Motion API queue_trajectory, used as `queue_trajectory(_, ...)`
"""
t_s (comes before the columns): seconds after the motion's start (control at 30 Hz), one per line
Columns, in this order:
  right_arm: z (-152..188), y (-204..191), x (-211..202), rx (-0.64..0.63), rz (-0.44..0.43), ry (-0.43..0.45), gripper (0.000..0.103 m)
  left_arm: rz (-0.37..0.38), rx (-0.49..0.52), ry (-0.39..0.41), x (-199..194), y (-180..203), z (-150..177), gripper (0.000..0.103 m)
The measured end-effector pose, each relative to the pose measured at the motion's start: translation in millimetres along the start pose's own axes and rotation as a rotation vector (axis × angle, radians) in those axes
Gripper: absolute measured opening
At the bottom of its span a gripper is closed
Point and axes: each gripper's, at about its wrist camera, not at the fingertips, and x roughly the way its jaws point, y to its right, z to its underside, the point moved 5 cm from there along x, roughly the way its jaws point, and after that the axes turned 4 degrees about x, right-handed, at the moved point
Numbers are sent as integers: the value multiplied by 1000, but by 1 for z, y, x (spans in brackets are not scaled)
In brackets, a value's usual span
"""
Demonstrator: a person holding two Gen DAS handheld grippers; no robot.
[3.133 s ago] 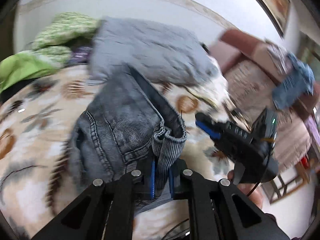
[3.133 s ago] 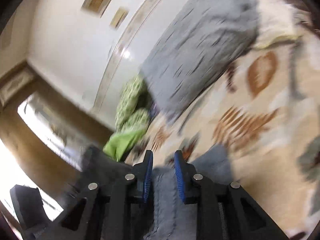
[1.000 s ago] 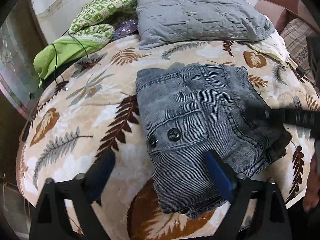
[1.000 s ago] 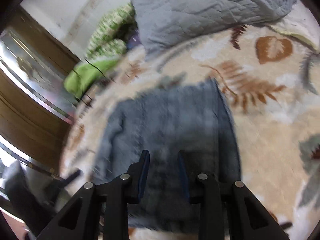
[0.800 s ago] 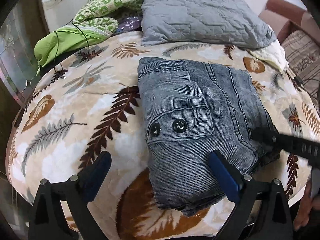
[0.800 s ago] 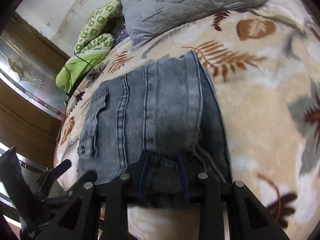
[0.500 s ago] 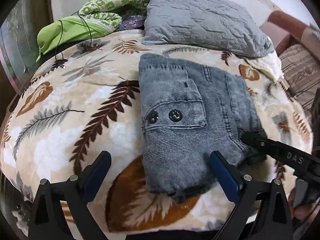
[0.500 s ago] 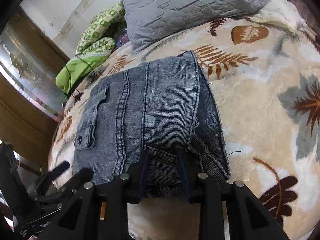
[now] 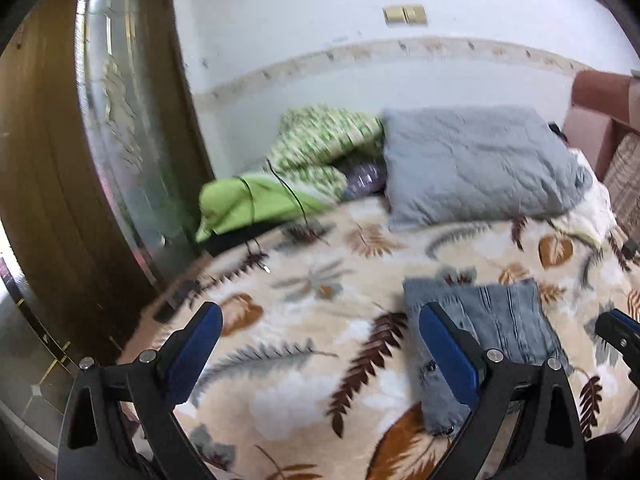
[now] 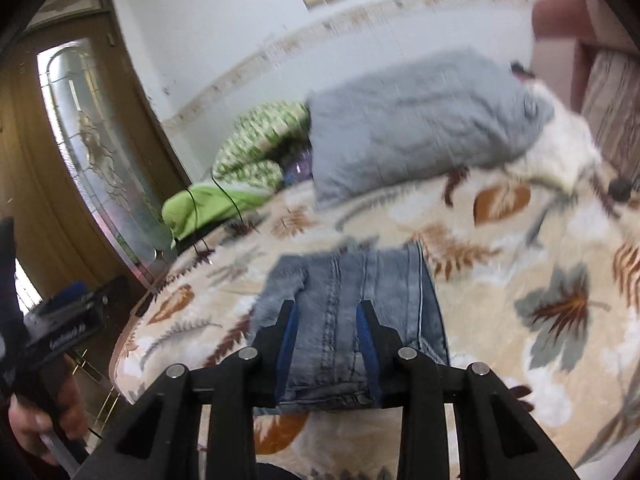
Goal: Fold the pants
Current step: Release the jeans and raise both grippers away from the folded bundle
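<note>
The grey-blue jeans [image 9: 496, 320] lie folded into a compact rectangle on the leaf-print blanket [image 9: 304, 360]. My left gripper [image 9: 320, 320] hovers above and to the left of them, open wide with nothing between its blue pads. In the right wrist view the jeans [image 10: 352, 280] lie on the bed beyond my right gripper [image 10: 327, 316]. Its jaws are opening, and the pads stand apart and press on nothing. A hand [image 10: 40, 420] holds the left gripper [image 10: 72, 328] at the left edge. The right gripper's tip [image 9: 616, 332] shows at the right edge.
A grey quilted pillow [image 9: 476, 168] and a green patterned blanket [image 9: 324, 136] lie at the bed's far side, with a lime cloth [image 9: 248, 204] and a black cable [image 9: 288, 196]. A wooden door with glass [image 9: 120, 140] stands left, a sofa [image 9: 604, 120] right.
Both grippers have risen and drawn back from the folded jeans, and the views have tilted up to the wall and door. Three seconds ago both were shut on denim. The right jaws have widened slightly.
</note>
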Motion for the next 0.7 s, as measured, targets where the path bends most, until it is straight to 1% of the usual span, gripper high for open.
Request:
queue_trajectory(0.03, -3, -6, -9, -20, 9, 27, 56, -1, -2, 4, -4, -3, -1, 99)
queue_trajectory(0.07, -5, -11, -15, -35, 11, 48, 68, 4, -5, 6, -9, -7, -4, 99)
queue_trajectory(0.1, -6, -18, -23, -55, 9, 78, 68, 9, -8, 8, -12, -10, -5, 99)
queue_trajectory(0.17, -5, -28, -31, -87, 17, 99, 68, 11, -9, 13, -19, -16, -6, 99)
queue_trajectory(0.33, 7, -38, -33, -134, 27, 98, 68, 23, -11, 11, -27, -19, -6, 99)
queue_trajectory(0.47, 20, -29, -24, -138, 50, 56, 68, 29, -7, 3, -27, -18, -4, 99)
queue_trajectory(0.7, 28, -5, -14, -107, 89, 30, 68, 34, 2, -23, -16, -14, 0, 99)
